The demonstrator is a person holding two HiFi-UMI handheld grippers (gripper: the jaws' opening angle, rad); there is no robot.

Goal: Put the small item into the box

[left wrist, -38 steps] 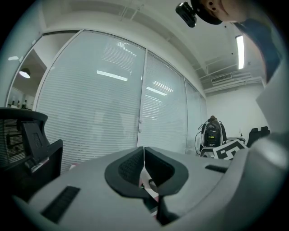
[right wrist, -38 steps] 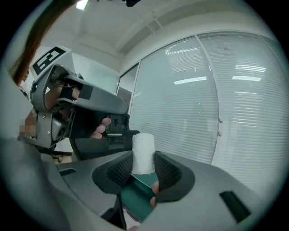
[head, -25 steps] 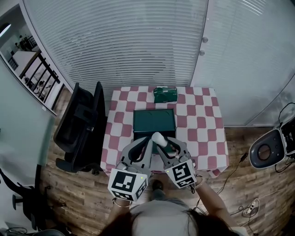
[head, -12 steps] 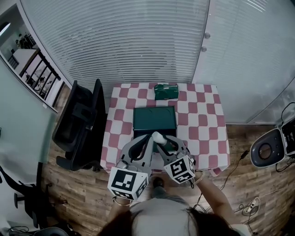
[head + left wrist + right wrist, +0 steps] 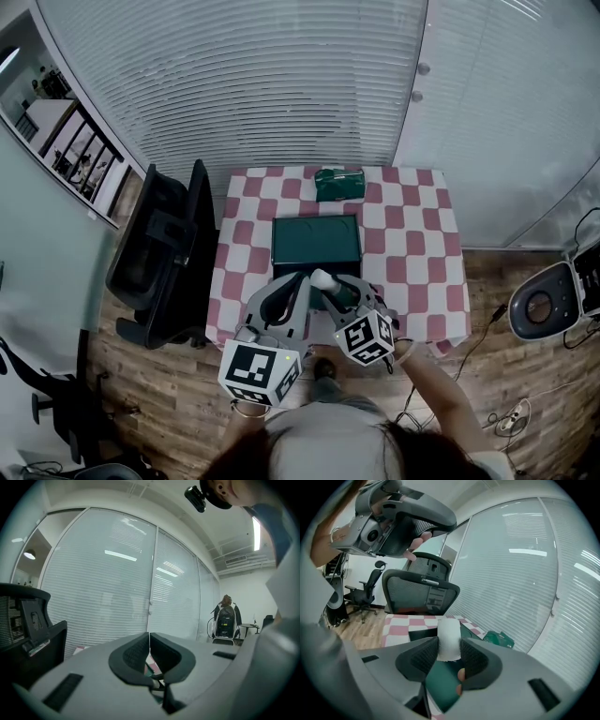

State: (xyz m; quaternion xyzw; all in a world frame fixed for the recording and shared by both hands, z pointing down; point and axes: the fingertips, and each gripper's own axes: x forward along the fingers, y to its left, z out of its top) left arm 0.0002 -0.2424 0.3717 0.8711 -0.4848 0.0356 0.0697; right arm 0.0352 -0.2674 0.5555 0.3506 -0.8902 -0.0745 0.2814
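Our right gripper (image 5: 449, 657) clamps the small white cylinder (image 5: 449, 634) low on its sides, and we judge it light, perhaps slightly soft; the left gripper (image 5: 149, 654) has its jaws together, empty.

Left gripper (image 5: 149, 640), right gripper (image 5: 449, 645) were grey plastic; pads (image 5: 129, 656) black, ribbed; marker cubes (image 5: 260, 371) black-on-white; top (image 5: 328, 439) grey

Black office chair (image 5: 155, 253) beside checkered table (image 5: 412, 244); green packet (image 5: 337, 185) at table's far edge; wood floor (image 5: 169, 394).
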